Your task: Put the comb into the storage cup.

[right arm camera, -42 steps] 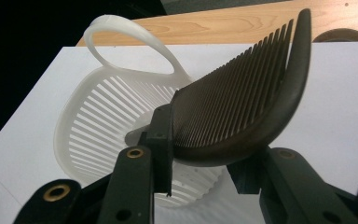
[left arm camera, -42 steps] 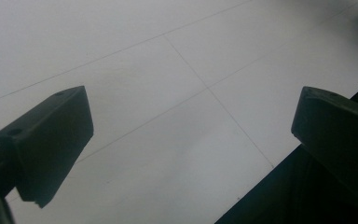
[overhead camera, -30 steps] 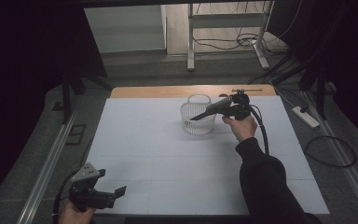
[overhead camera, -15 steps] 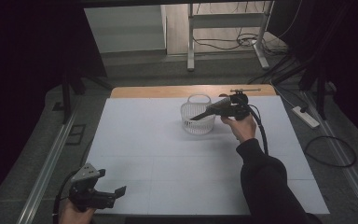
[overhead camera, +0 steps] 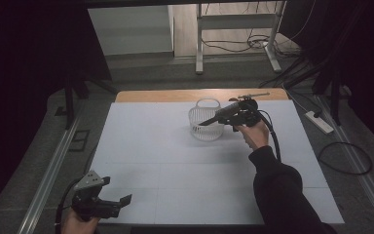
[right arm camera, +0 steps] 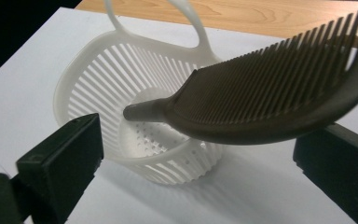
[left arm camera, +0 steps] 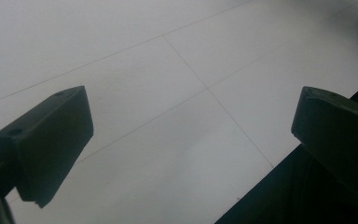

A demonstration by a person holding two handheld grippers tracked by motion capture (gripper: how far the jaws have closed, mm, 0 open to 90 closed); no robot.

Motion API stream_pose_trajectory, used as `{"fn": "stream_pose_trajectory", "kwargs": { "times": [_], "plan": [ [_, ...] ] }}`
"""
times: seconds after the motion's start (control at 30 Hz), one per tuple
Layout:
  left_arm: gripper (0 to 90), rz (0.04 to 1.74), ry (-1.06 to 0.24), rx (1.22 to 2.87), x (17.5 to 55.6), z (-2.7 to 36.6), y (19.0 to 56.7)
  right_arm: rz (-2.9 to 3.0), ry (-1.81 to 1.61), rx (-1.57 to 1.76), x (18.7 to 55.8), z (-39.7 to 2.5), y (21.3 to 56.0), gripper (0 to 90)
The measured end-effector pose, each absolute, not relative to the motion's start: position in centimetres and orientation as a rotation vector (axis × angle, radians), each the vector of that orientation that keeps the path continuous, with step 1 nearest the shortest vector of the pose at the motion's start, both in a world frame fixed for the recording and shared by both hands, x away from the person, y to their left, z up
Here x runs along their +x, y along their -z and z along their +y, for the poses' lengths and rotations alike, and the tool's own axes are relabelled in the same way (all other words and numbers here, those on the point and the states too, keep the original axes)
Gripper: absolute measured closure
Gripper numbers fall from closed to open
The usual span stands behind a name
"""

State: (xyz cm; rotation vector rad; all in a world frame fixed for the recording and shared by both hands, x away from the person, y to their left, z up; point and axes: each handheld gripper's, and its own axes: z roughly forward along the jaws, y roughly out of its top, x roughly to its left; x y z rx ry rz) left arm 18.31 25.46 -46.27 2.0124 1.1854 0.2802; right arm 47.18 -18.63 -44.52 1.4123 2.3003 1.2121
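A white slatted basket with a loop handle stands at the back middle of the white table sheet. A dark comb slants over it, its narrow handle end above the basket's inside. In the right gripper view the comb lies across above the basket, its spine just over the right jaw, and I cannot tell whether it touches. My right gripper is open, jaws wide apart. My left gripper is open over the sheet's front left corner, holding nothing.
A strip of bare wood runs along the table's far edge behind the basket. Metal rails flank the table on both sides. A power strip and cables lie on the floor to the right.
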Motion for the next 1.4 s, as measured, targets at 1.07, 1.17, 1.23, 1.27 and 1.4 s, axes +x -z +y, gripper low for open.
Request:
{"fn": "stream_pose_trajectory", "kwargs": {
  "times": [1.07, 1.17, 1.23, 1.27, 1.4],
  "plan": [
    [0.0, 1.177, -0.275, 1.995, 18.2, 25.6, 46.2, 2.376, -1.139, 1.256, 44.4, -18.9, 44.1, 0.0],
    [0.0, 1.175, -0.277, 1.996, 18.2, 25.6, 46.2, 2.382, -1.135, 1.241, 44.1, -18.9, 44.2, 0.0],
    [0.0, 1.175, -0.276, 1.995, 18.2, 25.6, 46.2, 2.387, -1.131, 1.238, 44.0, -18.9, 44.2, 0.0],
    [0.0, 1.174, -0.276, 1.995, 18.2, 25.6, 46.2, 2.388, -1.132, 1.233, 43.9, -18.9, 44.2, 0.0],
    [0.0, 1.173, -0.276, 1.995, 18.2, 25.6, 46.2, 2.396, -1.127, 1.211, 43.5, -18.8, 44.2, 0.0]
  ]
}}
